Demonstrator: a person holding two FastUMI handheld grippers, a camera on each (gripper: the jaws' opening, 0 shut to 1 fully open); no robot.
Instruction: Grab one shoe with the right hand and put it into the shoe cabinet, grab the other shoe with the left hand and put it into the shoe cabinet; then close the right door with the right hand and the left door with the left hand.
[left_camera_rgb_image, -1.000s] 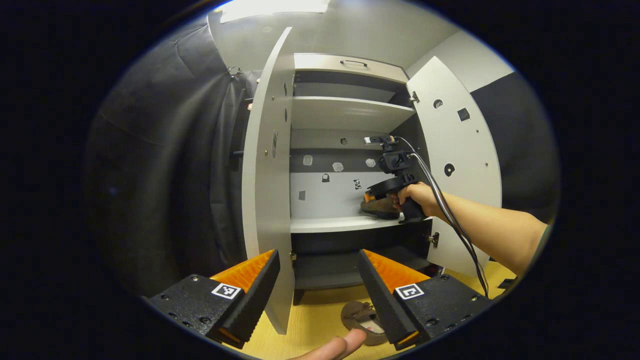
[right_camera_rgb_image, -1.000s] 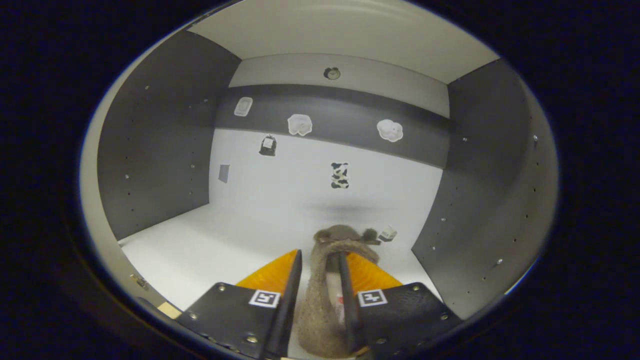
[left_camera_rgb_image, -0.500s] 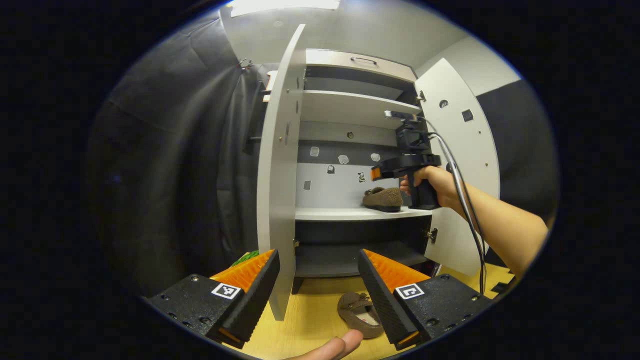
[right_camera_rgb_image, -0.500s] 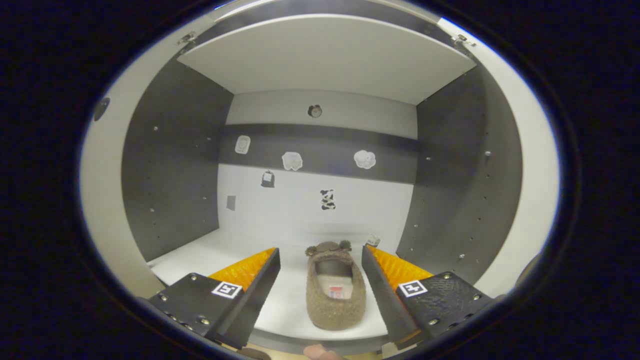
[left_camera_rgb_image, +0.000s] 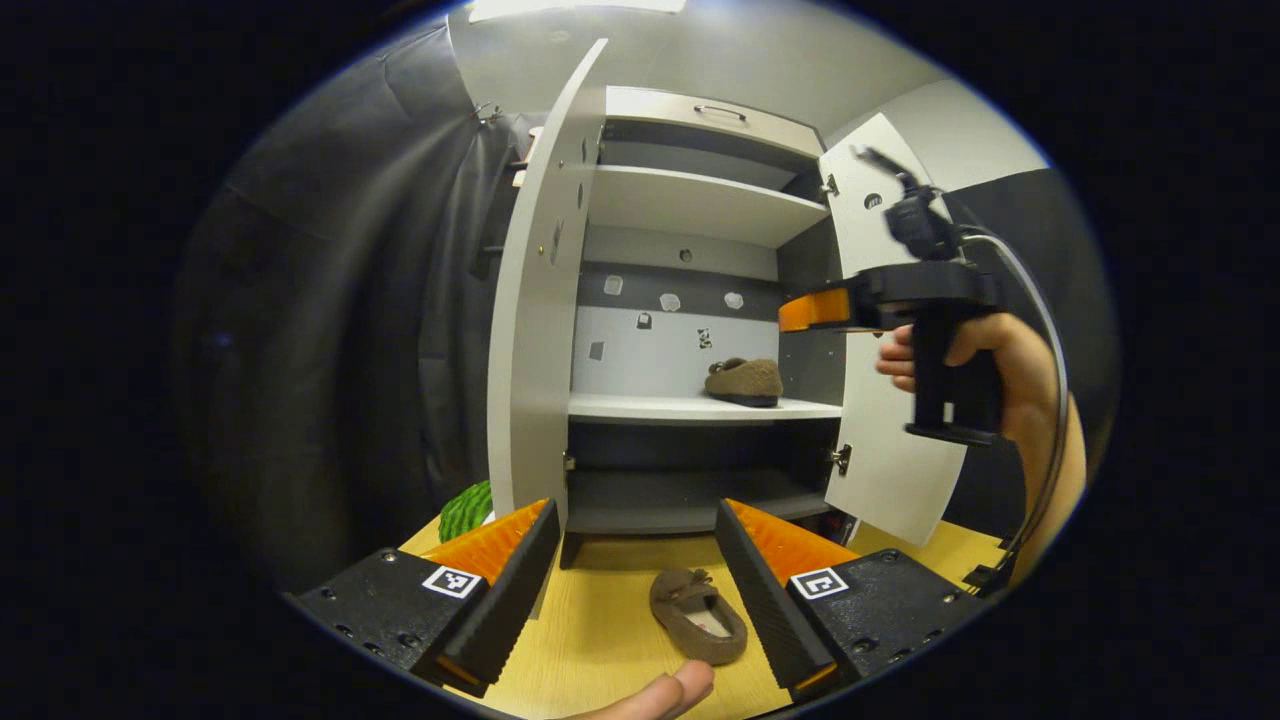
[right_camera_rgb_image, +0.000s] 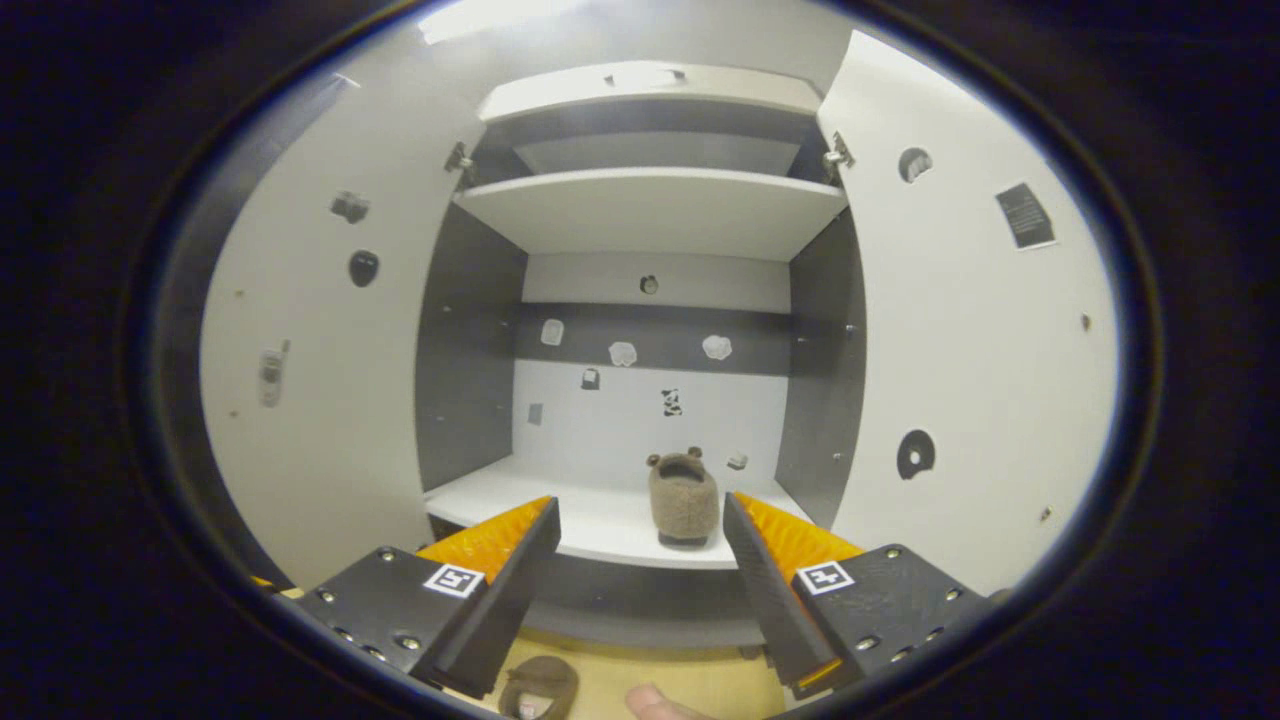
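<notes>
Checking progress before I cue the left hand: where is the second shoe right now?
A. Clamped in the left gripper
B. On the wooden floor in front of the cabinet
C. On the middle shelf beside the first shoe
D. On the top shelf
B: the second shoe lies on the wooden floor between the open left gripper's fingers, untouched, while the first shoe sits alone on the middle shelf.

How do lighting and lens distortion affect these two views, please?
Left gripper view: ceiling light glares at top; left door bows from fisheye; right gripper slightly blurred. Right gripper view: both doors curve outward; shoe on the shelf stays sharp, evenly lit.
</notes>
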